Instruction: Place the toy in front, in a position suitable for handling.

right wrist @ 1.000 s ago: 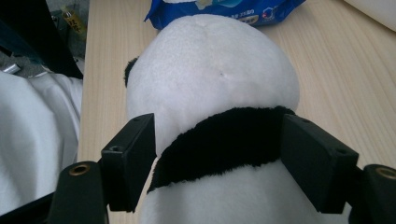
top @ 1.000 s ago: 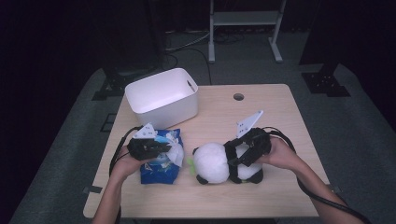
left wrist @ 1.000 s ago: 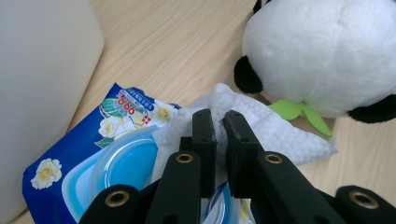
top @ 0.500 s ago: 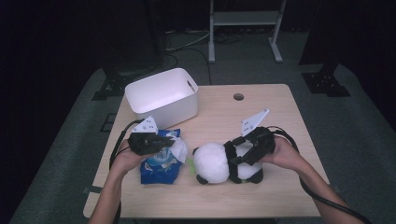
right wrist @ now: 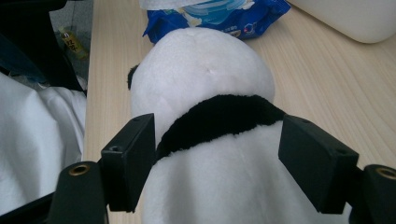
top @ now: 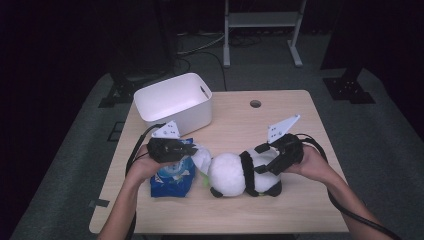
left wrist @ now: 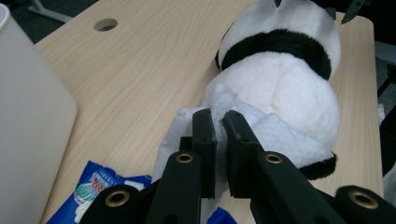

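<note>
Two handheld grippers are seen, each built of matte black parts. In the high view, the left gripper (top: 192, 150) and the right gripper (top: 257, 167) are each topped by a pale grey three-cornered plate, and a black cable is trailed from each toward the person's side of the table. The forearms are bare — no sleeves are worn as far as can be seen. In the left gripper view, the jaws are shown as flat, rectangular black blocks carried on thick black arms, with brass-coloured ringed screw holes set into them. In the right gripper view, the same blocky black pads and brass-ringed holes are visible — one at each lower corner.
</note>
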{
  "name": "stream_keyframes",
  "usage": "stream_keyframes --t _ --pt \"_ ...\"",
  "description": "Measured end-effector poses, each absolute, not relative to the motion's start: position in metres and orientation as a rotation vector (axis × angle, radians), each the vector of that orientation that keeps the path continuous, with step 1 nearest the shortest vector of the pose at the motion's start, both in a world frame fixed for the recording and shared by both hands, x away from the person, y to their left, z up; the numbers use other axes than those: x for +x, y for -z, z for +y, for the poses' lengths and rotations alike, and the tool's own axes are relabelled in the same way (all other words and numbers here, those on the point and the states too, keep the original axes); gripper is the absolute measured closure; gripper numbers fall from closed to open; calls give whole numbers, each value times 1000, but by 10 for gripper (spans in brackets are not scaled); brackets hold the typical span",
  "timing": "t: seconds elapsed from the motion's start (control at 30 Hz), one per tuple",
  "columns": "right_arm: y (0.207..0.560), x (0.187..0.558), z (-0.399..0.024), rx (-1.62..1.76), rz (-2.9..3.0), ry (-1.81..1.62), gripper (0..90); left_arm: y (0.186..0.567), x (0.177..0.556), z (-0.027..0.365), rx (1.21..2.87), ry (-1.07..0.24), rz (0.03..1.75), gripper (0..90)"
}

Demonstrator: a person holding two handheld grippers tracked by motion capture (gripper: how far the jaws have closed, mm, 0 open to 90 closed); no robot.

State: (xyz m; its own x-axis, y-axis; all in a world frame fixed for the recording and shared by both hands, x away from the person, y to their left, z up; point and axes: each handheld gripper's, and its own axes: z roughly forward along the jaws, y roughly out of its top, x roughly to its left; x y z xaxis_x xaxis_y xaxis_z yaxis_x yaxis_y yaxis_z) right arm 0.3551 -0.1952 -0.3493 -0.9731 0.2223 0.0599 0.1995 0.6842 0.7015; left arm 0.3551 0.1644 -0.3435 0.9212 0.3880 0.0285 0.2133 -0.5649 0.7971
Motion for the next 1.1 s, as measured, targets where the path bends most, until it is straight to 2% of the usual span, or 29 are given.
stream_keyframes --t 0.73,1.1 --pt "348 354 -217 411 2835 -1150 261 360 360 101 2238 -129 303 836" --pt "368 356 -242 487 2843 -1093 254 364 361 72 2250 -90 252 836"
